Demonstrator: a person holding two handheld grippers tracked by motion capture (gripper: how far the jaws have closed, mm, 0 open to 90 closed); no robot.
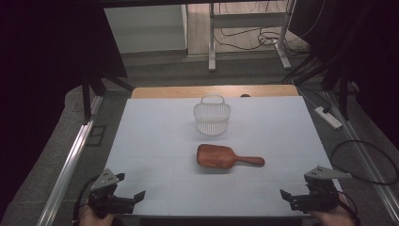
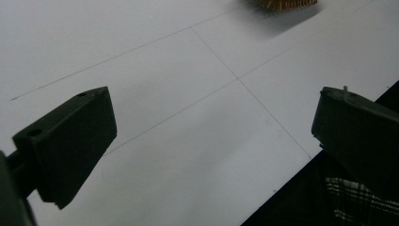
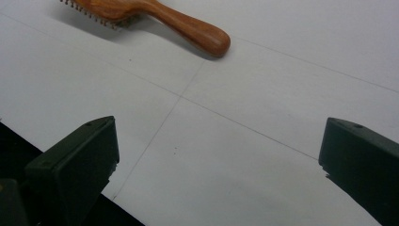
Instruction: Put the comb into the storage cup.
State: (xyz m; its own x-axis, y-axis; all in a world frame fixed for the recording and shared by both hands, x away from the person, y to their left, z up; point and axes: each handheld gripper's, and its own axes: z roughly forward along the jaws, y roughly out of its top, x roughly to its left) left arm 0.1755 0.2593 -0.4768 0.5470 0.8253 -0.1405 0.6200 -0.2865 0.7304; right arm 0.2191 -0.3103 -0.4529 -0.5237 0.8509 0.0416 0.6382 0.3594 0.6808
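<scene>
Currently left gripper (image 1: 134,197) idling at near-left worktop (image 1: 155,136) corner, jaws spread, gripping nothing. Right gripper (image 1: 289,197) resting at near-right corner, jaws likewise parted, empty. Wooden hairbrush (image 1: 226,157) lying mid-worktop between them, well apart, handle pointing right. White wire basket (image 1: 211,117) standing just beyond.

— How many brushes are on the table (image 1: 155,141)?

— One wooden hairbrush (image 1: 226,158), lying on the white top.

— And baskets?

— One white basket (image 1: 211,117), standing behind the brush.

— Grippers?

— Two: the left gripper (image 1: 136,197) at one near corner and the right gripper (image 1: 285,195) at the other. Each has two black jaws, so four jaws in all.

— Hands?

— Two, one under each gripper at the near edge.

— Anything on the floor?

— One white power strip (image 1: 328,117) to the right of the table.
</scene>
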